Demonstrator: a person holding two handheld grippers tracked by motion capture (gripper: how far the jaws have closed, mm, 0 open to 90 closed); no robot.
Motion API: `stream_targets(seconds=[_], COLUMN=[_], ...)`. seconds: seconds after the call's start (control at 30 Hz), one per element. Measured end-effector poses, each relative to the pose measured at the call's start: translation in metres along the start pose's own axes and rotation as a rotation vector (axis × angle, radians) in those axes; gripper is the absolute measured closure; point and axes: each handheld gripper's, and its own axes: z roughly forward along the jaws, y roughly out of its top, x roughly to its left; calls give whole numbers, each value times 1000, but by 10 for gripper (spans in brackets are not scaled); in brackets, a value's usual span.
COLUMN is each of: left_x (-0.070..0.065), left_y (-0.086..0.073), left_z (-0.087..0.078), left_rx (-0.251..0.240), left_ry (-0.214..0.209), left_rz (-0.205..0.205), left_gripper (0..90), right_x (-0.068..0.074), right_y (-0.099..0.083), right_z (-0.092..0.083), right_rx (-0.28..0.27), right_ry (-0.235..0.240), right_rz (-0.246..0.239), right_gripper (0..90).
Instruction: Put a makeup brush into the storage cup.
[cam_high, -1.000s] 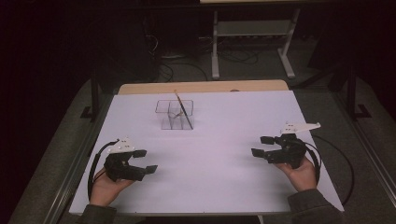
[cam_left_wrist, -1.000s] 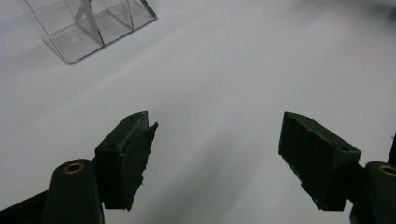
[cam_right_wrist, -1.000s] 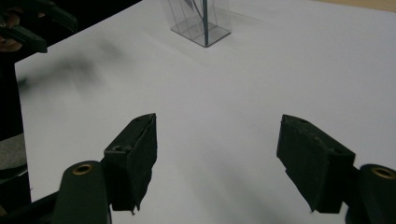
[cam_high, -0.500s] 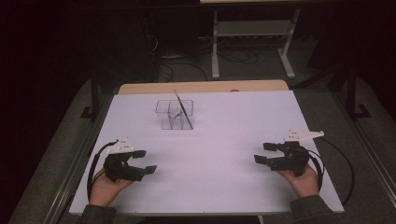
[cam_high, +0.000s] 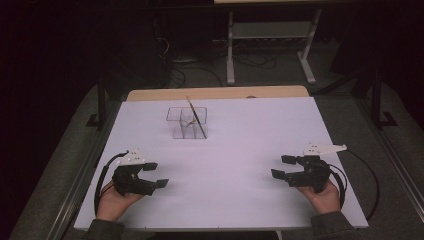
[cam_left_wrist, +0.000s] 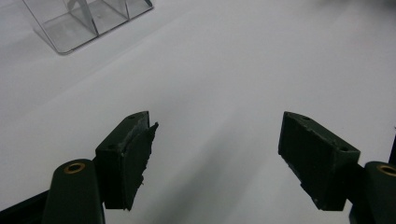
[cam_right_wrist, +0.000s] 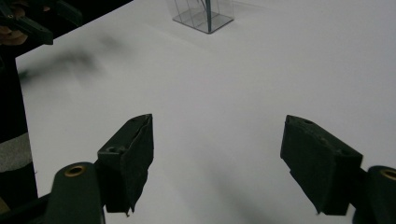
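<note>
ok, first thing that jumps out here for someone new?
The clear plastic divided box toward the far middle of the white table, with a thin stick leaning in it. Then the two hand-held claws at the near corners: the left claw and right claw, both open with nothing between their jaws, pointing inward over bare tabletop.

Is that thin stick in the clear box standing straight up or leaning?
Leaning. In the high view the stick slants across the clear box, its top end rising past the rim.
</note>
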Motion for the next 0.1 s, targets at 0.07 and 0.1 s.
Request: stream_targets(seconds=[0.07,0.1], left_x=[-1,-1], left_y=[0,0], left_z=[0,0], left_rx=[-6,-6], left_ry=[-2,-2], left_rz=[1,1], left_gripper=[251,251], right_x=[2,2], right_y=[1,1], right_z=[2,2], right_rx=[7,7], right_ry=[-8,-8], right_rz=[-11,-11], right_gripper=[243,243])
